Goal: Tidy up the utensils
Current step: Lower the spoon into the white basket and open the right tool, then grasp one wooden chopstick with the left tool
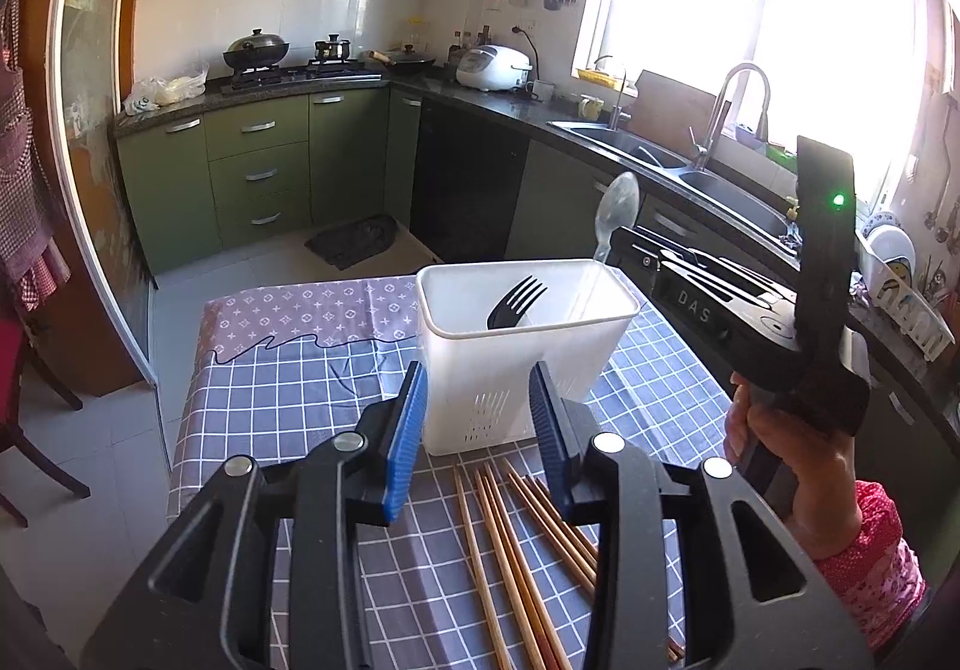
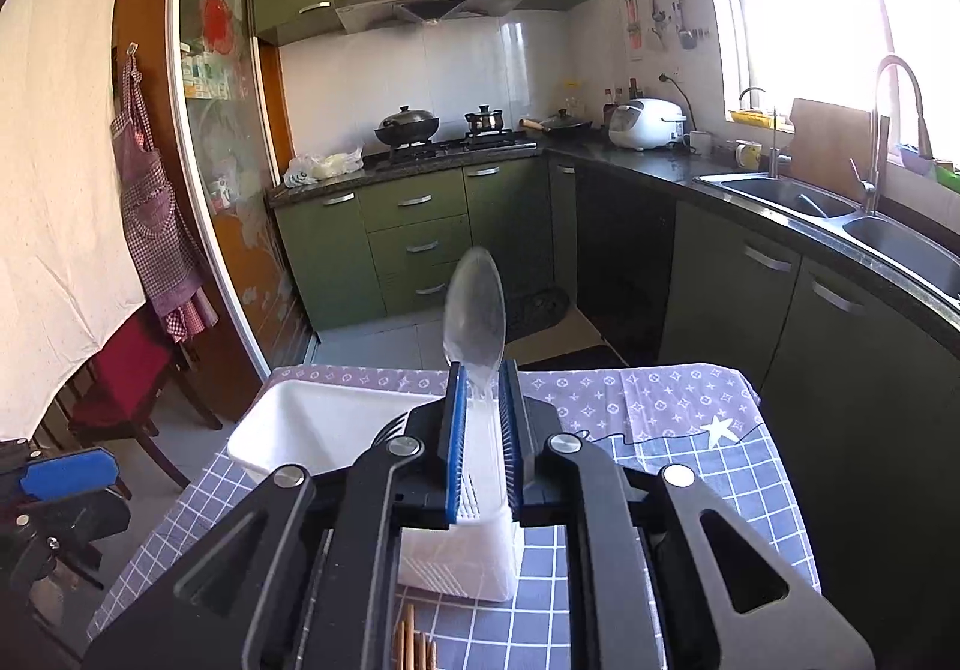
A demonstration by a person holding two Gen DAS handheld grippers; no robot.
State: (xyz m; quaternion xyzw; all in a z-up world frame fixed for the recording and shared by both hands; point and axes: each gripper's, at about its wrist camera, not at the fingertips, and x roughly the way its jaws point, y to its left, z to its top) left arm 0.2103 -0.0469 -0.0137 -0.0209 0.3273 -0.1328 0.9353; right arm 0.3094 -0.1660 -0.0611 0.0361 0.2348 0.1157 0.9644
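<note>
Spoon: the clear plastic spoon (image 2: 474, 310) sticks up between the blue pads of the right gripper (image 2: 483, 370), bowl end on top
Right gripper: pressed together on the spoon's handle, held above the right end of the white holder (image 1: 522, 334)
Left gripper: the left gripper (image 1: 478, 388) is spread wide with nothing in it, and the near wall of the holder shows between its two fingers
Holder: a white plastic box standing upright on the checked tablecloth (image 1: 288, 388), with slots low on its wall
Fork: one black fork (image 1: 516, 301) stands inside the holder, prongs up
Chopsticks: brown wooden chopsticks (image 1: 516, 550) lie flat on the cloth, just in front of the holder and under the left gripper
Hard to see: the spoon's handle is see-through and fades against the white holder; the fork's lower part is hidden by the wall; the chopsticks are partly covered by the gripper
Count: one spoon, one fork, one holder; I cannot count the chopsticks for sure
</note>
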